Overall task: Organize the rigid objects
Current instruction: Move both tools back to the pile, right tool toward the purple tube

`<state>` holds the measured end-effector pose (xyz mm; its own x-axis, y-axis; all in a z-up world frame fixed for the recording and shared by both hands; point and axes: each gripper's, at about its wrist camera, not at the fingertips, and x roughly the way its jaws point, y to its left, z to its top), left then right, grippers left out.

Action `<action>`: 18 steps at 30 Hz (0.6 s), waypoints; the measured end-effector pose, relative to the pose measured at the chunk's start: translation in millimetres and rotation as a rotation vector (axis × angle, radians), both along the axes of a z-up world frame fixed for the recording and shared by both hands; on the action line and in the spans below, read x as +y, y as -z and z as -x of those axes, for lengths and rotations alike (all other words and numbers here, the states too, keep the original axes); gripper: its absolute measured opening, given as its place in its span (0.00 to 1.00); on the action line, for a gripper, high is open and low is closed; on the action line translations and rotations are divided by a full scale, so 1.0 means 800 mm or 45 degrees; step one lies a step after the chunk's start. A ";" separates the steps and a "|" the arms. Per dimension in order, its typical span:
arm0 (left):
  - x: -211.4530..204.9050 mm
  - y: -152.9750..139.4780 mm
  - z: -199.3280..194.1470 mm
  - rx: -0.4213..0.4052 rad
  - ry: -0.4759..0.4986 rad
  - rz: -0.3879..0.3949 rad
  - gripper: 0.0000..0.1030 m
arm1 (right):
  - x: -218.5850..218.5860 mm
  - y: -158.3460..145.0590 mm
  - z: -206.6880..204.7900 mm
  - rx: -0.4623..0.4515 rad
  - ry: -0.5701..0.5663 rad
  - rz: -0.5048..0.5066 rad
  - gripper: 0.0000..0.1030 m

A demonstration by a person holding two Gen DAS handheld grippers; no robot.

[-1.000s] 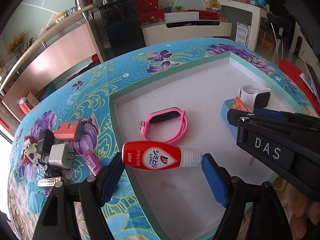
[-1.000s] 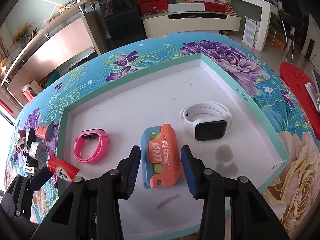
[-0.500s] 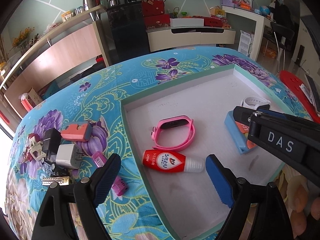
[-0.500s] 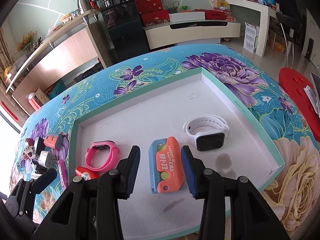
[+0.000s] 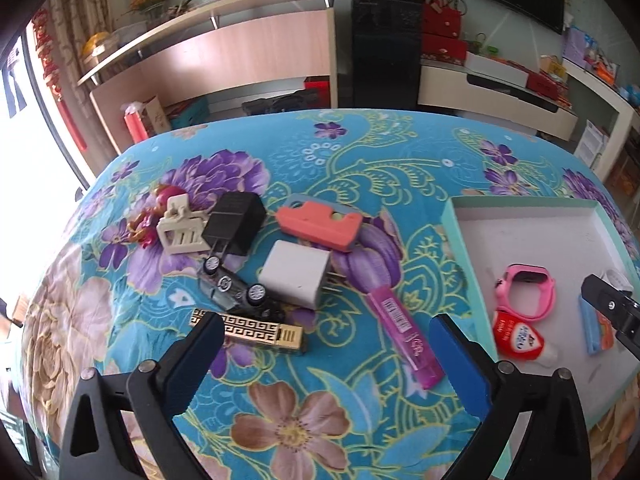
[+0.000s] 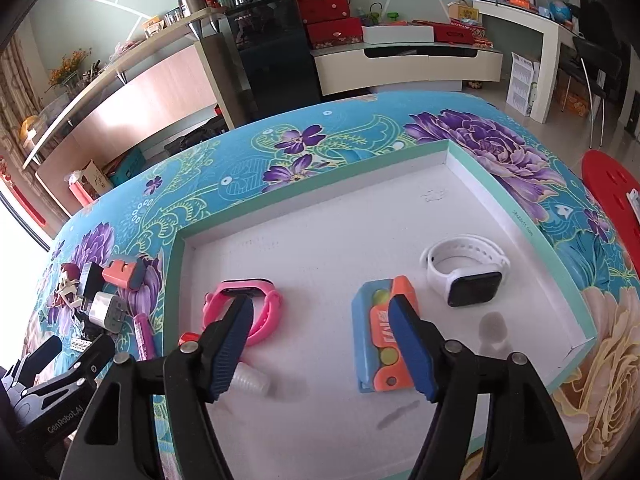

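Note:
My left gripper (image 5: 325, 340) hangs over loose items on the floral tablecloth, its jaws opening wide with nothing between them. Below it lie a white charger (image 5: 296, 276), a black charger (image 5: 236, 224), an orange cutter (image 5: 320, 224), a purple tube (image 5: 404, 332), a gold lighter (image 5: 256, 330) and a toy car (image 5: 230, 286). My right gripper (image 6: 320, 308) is over the tray (image 6: 500, 184), its jaws opening. The blue-and-orange knife (image 6: 372, 344) lies flat under its right finger, not gripped. A pink watch (image 6: 272, 308), a white watch (image 6: 464, 272) and a red bottle (image 5: 518, 338) lie in the tray.
A cream clip (image 5: 180, 228) and a small doll (image 5: 160, 200) sit at the far left of the pile. The tray's green rim (image 5: 464, 264) stands between the pile and the tray floor. A red stool (image 6: 612, 184) is beyond the table's right edge.
The left gripper let the red bottle down in the tray, opened wider and swung left over the pile. The right gripper's jaws spread away from the knife.

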<state>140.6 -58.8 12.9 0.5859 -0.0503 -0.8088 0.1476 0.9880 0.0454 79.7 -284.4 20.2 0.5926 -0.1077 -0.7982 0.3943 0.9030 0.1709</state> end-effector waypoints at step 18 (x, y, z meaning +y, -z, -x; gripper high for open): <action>0.073 -0.026 -0.028 -0.003 -0.257 0.021 1.00 | 0.082 -0.024 -0.041 -0.106 -0.150 0.041 0.84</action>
